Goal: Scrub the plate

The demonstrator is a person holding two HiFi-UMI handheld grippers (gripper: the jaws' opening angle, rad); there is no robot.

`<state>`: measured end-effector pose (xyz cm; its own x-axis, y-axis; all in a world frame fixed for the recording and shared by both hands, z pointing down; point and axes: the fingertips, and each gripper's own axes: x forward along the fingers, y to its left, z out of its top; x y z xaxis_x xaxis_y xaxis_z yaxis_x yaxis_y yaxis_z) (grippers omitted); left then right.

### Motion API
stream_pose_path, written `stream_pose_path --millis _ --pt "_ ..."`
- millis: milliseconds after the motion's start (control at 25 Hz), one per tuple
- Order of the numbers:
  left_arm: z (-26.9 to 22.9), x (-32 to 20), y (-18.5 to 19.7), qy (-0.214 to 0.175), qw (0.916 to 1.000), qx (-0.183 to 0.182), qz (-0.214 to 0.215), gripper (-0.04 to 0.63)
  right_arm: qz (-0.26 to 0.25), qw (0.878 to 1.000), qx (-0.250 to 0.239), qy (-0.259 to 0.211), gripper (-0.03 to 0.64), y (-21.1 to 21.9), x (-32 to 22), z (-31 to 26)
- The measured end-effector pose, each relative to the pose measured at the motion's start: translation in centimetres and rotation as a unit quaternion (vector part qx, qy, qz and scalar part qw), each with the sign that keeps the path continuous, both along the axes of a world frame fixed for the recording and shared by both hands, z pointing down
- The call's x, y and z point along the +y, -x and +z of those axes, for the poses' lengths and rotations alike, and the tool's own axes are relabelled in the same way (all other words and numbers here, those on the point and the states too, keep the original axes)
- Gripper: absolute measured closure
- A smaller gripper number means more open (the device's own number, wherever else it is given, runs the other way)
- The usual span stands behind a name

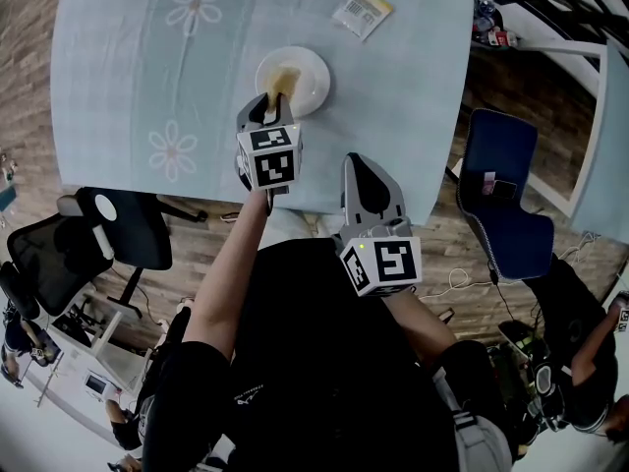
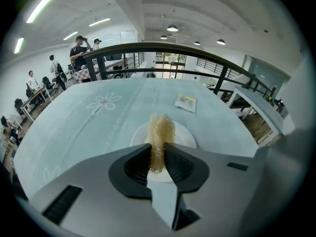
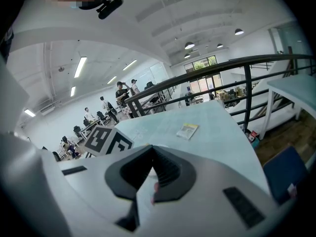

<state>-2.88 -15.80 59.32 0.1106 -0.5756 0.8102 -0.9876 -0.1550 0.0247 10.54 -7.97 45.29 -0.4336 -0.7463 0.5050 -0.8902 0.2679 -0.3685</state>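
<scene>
My left gripper (image 2: 158, 154) pinches scrubber (image 2: 160, 131), its long axis pointing ahead over plate (image 2: 186, 136), mid-table (image 1: 118, 67). Right gripper (image 3: 150, 152) jaws pressed together, empty, further back. Left nearer; I'd push down.

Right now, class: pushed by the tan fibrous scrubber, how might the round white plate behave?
Under the tan fibrous scrubber, the round white plate probably slides: it lies loose on smooth pale blue tablecloth, and the right tool isn't steadying it. It looks rigid, likely breakable.
</scene>
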Motion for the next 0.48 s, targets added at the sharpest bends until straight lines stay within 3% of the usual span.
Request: stream_pose_path --millis 320,480 --pt "0.8 1.5 -4.3 0.022 0.9991 0.023 0.029 0.515 0.003 1.0 -0.002 0.002 0.607 -0.5 -0.1 0.1" --pt "2.4 2.9 -5.0 0.039 0.9985 0.011 0.037 0.515 0.003 1.0 -0.003 0.004 0.607 -0.6 0.1 0.2"
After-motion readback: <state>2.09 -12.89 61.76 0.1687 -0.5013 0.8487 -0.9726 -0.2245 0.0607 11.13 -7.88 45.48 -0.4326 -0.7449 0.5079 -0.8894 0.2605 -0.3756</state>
